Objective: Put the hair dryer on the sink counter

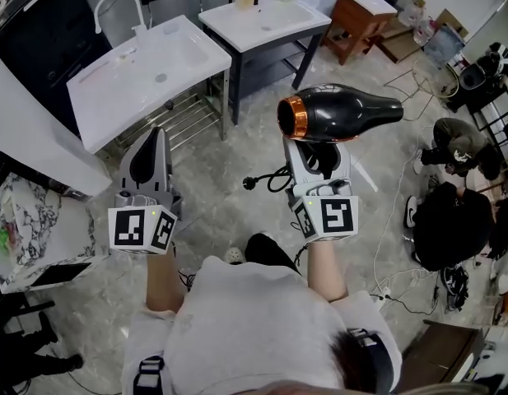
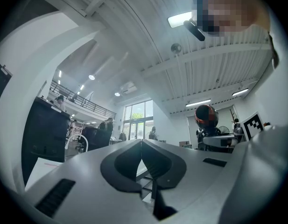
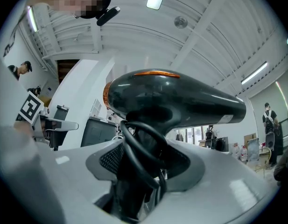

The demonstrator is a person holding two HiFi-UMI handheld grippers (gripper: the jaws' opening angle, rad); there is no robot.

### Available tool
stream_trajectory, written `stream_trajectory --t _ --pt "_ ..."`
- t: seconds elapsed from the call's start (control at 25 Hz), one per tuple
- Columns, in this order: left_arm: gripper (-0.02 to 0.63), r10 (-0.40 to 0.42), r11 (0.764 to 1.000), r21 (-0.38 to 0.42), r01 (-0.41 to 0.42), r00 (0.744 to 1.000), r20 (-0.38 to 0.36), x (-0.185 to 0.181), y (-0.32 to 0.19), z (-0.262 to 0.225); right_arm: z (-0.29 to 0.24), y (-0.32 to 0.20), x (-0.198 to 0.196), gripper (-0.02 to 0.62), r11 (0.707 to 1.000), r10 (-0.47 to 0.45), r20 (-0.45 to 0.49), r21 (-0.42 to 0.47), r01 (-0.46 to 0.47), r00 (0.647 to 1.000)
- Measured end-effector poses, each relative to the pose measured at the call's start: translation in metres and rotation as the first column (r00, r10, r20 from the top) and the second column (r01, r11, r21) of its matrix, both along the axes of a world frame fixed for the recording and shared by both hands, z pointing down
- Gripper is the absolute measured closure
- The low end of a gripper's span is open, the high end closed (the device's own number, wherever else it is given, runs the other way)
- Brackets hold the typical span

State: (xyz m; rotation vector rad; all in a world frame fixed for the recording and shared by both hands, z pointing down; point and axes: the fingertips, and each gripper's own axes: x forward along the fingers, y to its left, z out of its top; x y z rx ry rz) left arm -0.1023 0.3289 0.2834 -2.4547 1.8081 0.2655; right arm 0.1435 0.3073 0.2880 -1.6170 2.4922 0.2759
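Clearly the right gripper (image 1: 318, 151) has the dryer (image 1: 344, 113): its jaws stand wide and clamp the black handle from both sides, with the barrel lying level just above them. In the head view the wide end with the orange ring points to picture left and the narrow end to picture right. The right gripper view shows the same grip from behind, the right gripper (image 3: 144, 148) closed on the handle and the dryer (image 3: 181, 101) filling the middle of the frame. A loop of black cord (image 3: 139, 157) wraps round the handle between the jaws. In the head view the cord (image 1: 277, 178) hangs below and ends in a plug (image 1: 252, 183) over the floor (image 1: 221, 220).

The left gripper (image 1: 157, 138) is held beside the right one, pointing the same way. Its jaws are closed tip to tip with nothing between them, as the left gripper view shows (image 2: 141, 143). The dryer (image 2: 205, 116) appears at the right of that view.

The dryer is in the air above the floor, well apart from the white sink counter (image 1: 114, 97), which stands at upper left in the head view with a white faucet (image 1: 114, 2) at its far edge. A second white counter (image 1: 262, 23) stands behind it.
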Motion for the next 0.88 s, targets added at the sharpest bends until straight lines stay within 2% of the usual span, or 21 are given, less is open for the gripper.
stream_trajectory --t 0.36,0.88 --pt "0.598 -0.016 1.0 -0.016 0.016 1.0 -0.008 -0.002 -0.043 0.013 0.011 -0.048 0.0 0.342 1.0 -0.008 0.001 0.0 0.008 1.0" --pt "0.598 -0.073 0.997 0.035 0.073 0.997 0.003 0.003 -0.172 -0.013 -0.013 -0.194 -0.003 0.342 0.996 -0.074 -0.023 0.038 0.075 0.997"
